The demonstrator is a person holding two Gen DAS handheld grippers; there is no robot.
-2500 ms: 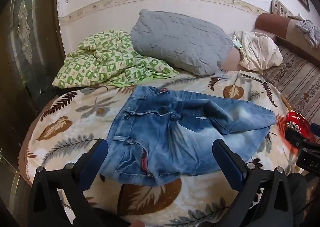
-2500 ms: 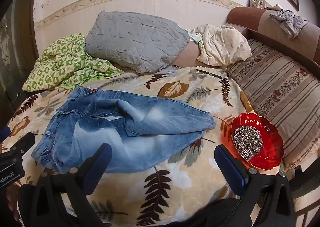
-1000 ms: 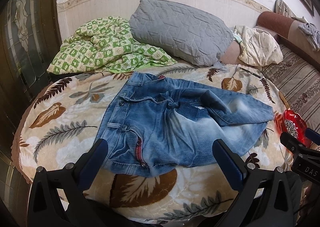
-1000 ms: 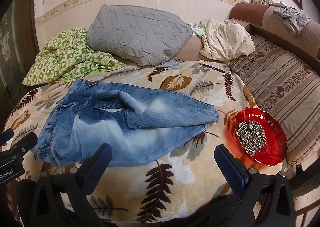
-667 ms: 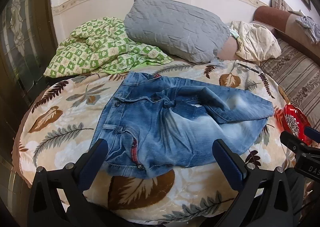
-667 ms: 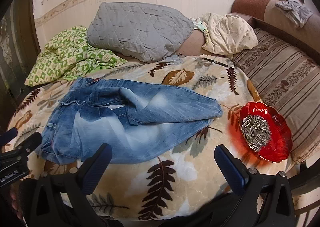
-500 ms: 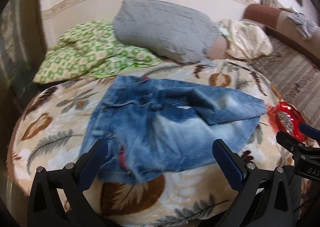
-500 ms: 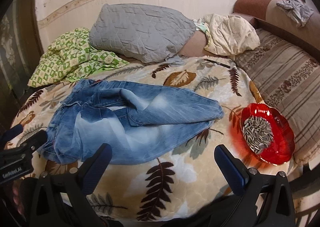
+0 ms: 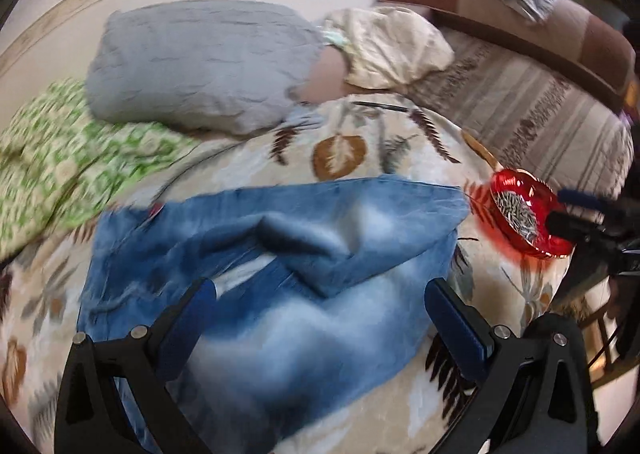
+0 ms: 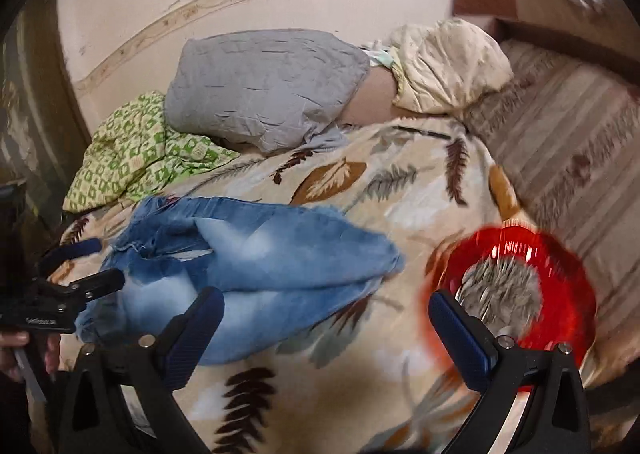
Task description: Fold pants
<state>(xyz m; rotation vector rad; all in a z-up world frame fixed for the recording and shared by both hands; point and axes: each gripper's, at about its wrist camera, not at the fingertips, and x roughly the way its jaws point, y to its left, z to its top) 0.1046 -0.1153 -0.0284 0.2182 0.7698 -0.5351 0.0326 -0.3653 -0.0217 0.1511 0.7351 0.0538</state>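
Blue jeans (image 9: 280, 274) lie rumpled on the leaf-print blanket (image 9: 340, 150), waistband to the left, leg ends to the right, one leg creased over the other. My left gripper (image 9: 324, 318) is open just above the near edge of the jeans, holding nothing. The right wrist view shows the same jeans (image 10: 260, 262) to the left of centre. My right gripper (image 10: 328, 334) is open over the blanket near the leg ends, between the jeans and a red bowl. The left gripper (image 10: 94, 264) appears at the waistband side, held by a hand (image 10: 24, 350). Both views are motion-blurred.
A red glass bowl of sunflower seeds (image 10: 520, 286) sits on the blanket just right of the leg ends, close to my right fingers. A grey pillow (image 9: 200, 62), a green checked cloth (image 9: 60, 158) and a cream bundle (image 9: 384, 46) lie behind. A striped cushion (image 10: 568, 142) runs along the right.
Both grippers have swung to the right and moved in closer over the bed; the jeans and the bowl now loom larger and blurred. The jeans have not moved. Both jaws stay open.
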